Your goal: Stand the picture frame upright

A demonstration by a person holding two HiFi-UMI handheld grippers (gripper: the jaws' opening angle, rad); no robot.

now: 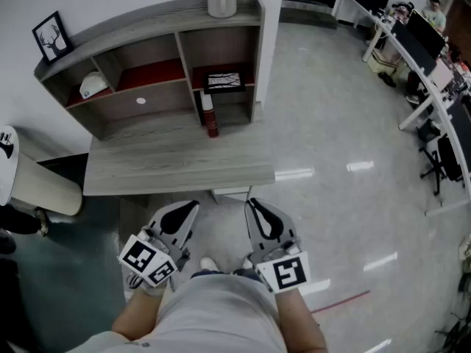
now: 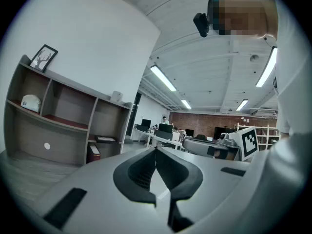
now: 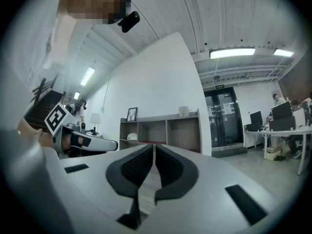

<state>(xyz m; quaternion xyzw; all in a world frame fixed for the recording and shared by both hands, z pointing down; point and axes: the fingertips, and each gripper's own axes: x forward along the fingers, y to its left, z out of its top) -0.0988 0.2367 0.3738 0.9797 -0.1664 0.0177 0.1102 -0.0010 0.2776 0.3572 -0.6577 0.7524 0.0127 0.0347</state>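
A black picture frame (image 1: 224, 81) lies flat in the lower right compartment of the grey shelf unit (image 1: 147, 20); the left gripper view shows the frame (image 2: 106, 139) flat too. A second frame with a deer picture (image 1: 51, 37) stands upright on the shelf's top at the left, also seen as the deer frame (image 2: 44, 57) and deer frame (image 3: 131, 114). My left gripper (image 1: 193, 206) and right gripper (image 1: 250, 203) hang low in front of the desk edge, well short of the shelf. The left gripper (image 2: 156, 149) and right gripper (image 3: 154, 146) are both shut with nothing between their jaws.
A red bottle (image 1: 210, 118) stands on the desk top (image 1: 176, 169) below the flat frame. A white cylinder (image 1: 221, 1) sits on the shelf's top, a white cap (image 1: 93, 84) in a left compartment. Office desks with monitors (image 1: 421, 39) and a chair (image 1: 441, 160) stand at the right.
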